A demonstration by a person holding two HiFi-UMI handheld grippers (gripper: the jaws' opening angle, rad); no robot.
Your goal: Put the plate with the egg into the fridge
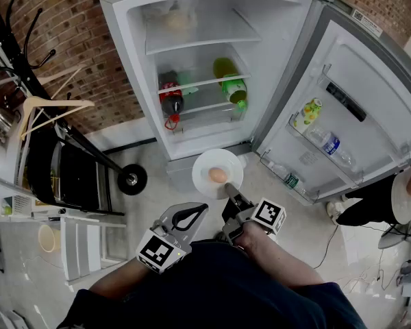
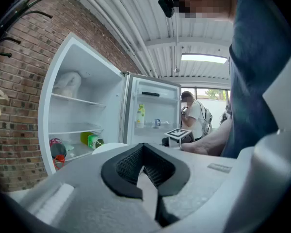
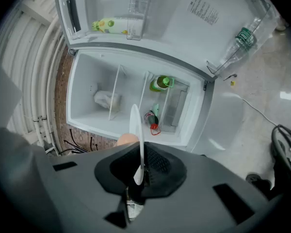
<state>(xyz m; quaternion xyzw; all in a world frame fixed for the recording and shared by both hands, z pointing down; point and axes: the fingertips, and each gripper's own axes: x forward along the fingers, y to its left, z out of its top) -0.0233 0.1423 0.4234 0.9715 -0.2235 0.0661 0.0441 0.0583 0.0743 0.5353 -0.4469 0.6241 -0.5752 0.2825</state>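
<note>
The right gripper's point(image 1: 231, 192) fingers point(image 3: 150, 166) were pinched down narrow on the near rim of the plate point(image 1: 204, 164). In the right gripper view the rim ran edge-on between the pads point(image 3: 138, 144). From that grip the plate reached straight out ahead of the fingers toward the open fridge point(image 1: 133, 74). It was held about level over the floor point(image 1: 157, 166), just short of the cabinet's lower front edge and not yet inside. The egg point(image 1: 218, 175) sat loose near the plate's middle, a little toward the gripped side. The coming move looked to turn on keeping the plate flat while it was pushed forward and lifted to a shelf.

The left gripper point(image 1: 192, 216) hung lower and further back, close to the body. Its fingers point(image 2: 128, 166) were closed together on nothing, so the right was clearly the nearer and working hand.

The plate was small, round, plain white and shallow-rimmed. The egg was pale brown and unbroken. Bottles point(image 1: 171, 101) took up part of the middle shelves, and the door point(image 1: 356, 115) stood wide to the right.
</note>
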